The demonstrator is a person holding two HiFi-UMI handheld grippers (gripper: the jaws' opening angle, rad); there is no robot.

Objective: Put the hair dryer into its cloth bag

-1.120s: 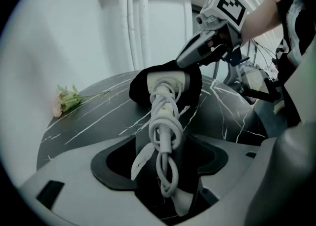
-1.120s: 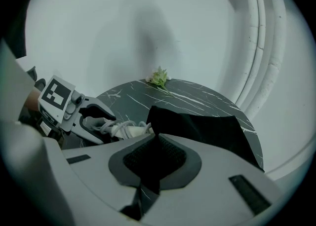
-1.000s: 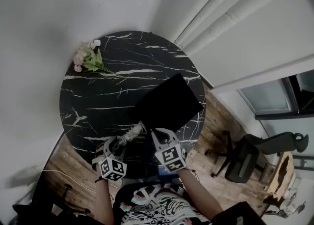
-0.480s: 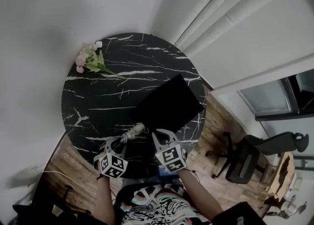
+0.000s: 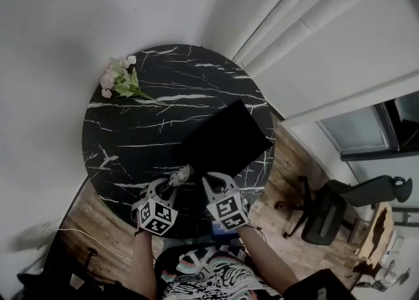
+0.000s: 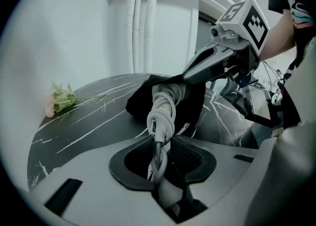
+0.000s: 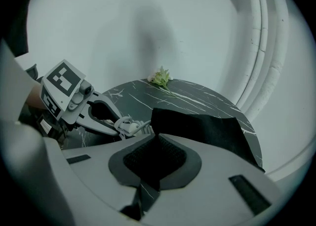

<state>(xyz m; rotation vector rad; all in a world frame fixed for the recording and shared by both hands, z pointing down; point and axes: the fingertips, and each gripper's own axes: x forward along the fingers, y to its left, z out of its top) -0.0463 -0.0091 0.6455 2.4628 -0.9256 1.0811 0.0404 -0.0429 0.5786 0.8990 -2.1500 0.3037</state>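
We start with the round black table [image 5: 124,141], veined in white, which fills the middle of the head view. On its right half lies the black bag [image 5: 226,136], spread flat with its mouth turned toward us at the lower edge, so that things can be fed in from our side.

The right tongs [image 5: 211,181] are pinched narrow on the near edge of the bag. We judge this keeps the mouth lifted and the cloth from sliding while the other hand works. The left tongs [image 5: 171,184], just beside them at lower centre, are closing, with a white coiled cord [image 6: 162,114] between the pads. The pads already press on its loops. The cord runs up from those tongs to the bag's mouth, which suggests we are pushing in the last loose part.

We cannot make out the dryer itself. Only its cord shows, and we take the body to be inside the dark cloth already.

A small spray of flowers [image 5: 118,79] lies at the table's upper left, well apart from the work.
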